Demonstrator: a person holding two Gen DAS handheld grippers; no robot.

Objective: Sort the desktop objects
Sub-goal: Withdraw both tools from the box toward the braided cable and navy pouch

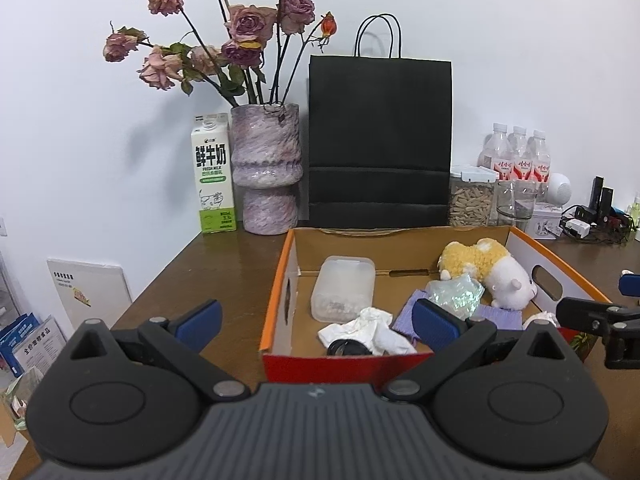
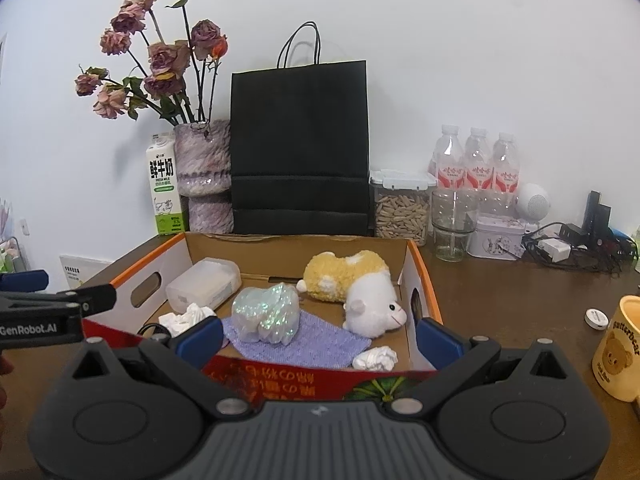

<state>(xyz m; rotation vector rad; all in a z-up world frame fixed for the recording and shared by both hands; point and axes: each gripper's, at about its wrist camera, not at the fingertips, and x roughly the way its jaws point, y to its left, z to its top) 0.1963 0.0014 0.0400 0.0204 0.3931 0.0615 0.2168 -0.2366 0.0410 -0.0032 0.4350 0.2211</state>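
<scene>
Already gathered on the desk (image 2: pixel 500 300), a cardboard box (image 2: pixel 424 280) holds a plush sheep (image 2: pixel 360 288), a clear plastic container (image 1: pixel 344 288), a shimmery bag (image 2: pixel 268 312) and 2 crumpled tissues, likely sorted there; left gripper (image 1: pixel 318 320) and right gripper (image 2: pixel 320 336) hover with fingers apart, empty.

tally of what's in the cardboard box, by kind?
Plush toy: 1
Clear plastic container: 1
Iridescent plastic bag: 1
Purple cloth: 1
Crumpled white tissue: 2
Black coiled item, partly hidden: 1
Total: 7, all inside the cardboard box.
</scene>
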